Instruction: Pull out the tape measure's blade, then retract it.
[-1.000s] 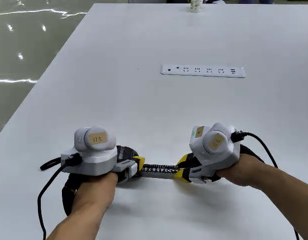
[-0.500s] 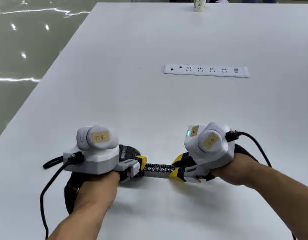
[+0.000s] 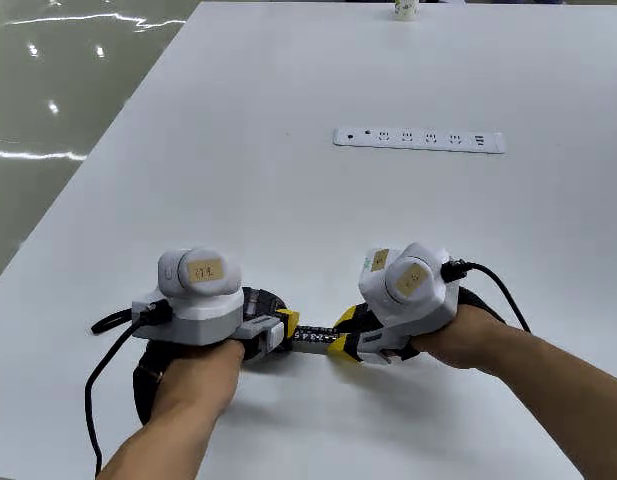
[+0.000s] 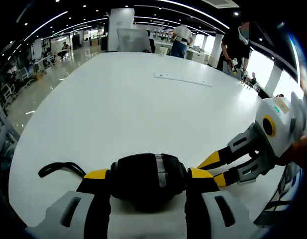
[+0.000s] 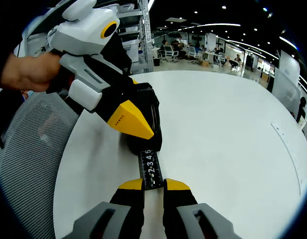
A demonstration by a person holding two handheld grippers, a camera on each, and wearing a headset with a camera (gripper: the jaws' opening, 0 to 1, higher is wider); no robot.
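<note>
The left gripper clamps the black tape measure case on the white table. The right gripper pinches the blade near its tip. The short exposed blade runs straight between them, so retracting likely means guiding the right gripper along it toward the case.

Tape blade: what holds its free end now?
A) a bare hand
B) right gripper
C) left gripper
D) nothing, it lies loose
B: the right gripper has its jaws shut on the blade, while the left gripper clamps the case.
</note>
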